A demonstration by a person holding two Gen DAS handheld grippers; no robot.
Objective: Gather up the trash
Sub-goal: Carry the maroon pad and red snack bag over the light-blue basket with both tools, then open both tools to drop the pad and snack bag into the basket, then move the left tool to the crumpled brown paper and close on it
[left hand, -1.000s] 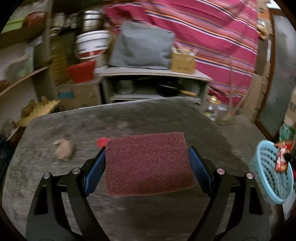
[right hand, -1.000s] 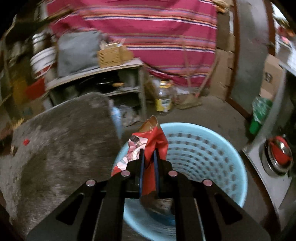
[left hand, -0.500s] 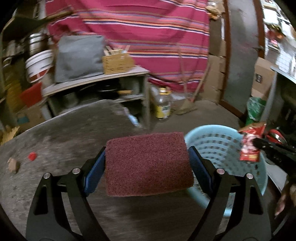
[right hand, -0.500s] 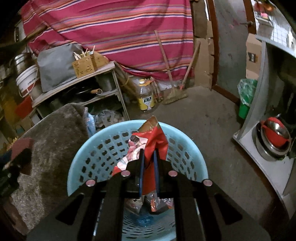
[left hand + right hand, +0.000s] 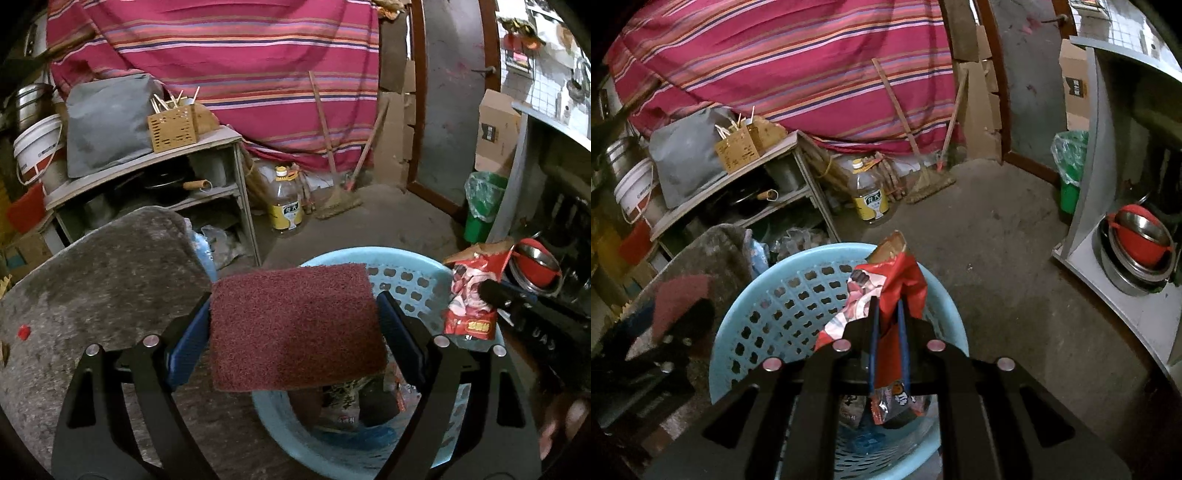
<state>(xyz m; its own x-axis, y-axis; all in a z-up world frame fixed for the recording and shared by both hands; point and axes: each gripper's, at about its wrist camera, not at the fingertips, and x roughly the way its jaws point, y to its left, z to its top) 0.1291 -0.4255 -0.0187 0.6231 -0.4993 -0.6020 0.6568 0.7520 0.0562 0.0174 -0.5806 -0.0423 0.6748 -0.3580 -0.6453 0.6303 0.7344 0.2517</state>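
The right tongs (image 5: 886, 321) are clamping a red snack wrapper (image 5: 886, 291) between nearly closed jaws, and the wrapper is hanging directly above the light blue basket (image 5: 768, 295), inside the ring of its rim. The basket is standing just off the right edge of the worktop (image 5: 110, 273), and other wrappers are already lying in its bottom. That relation looks like the one the coming move is resting on: the basket's open mouth is lying straight beneath the wrapper, so a release should be enough to drop it in, with no further reach needed.

The left tongs (image 5: 295, 328) are gripping a dark red scouring pad (image 5: 295, 325) across its width, jaws spread wide with the blue pads pressing on its two side edges. The pad's far end is overhanging the near-left part of the basket rim, while its near end is hanging over the worktop's right edge. So the right tongs are sitting better centred over the basket, and the left pair are needing a little more travel toward the basket's middle before letting go.

A small red cap (image 5: 24, 331) is lying near the worktop's left edge, well apart from both tongs.
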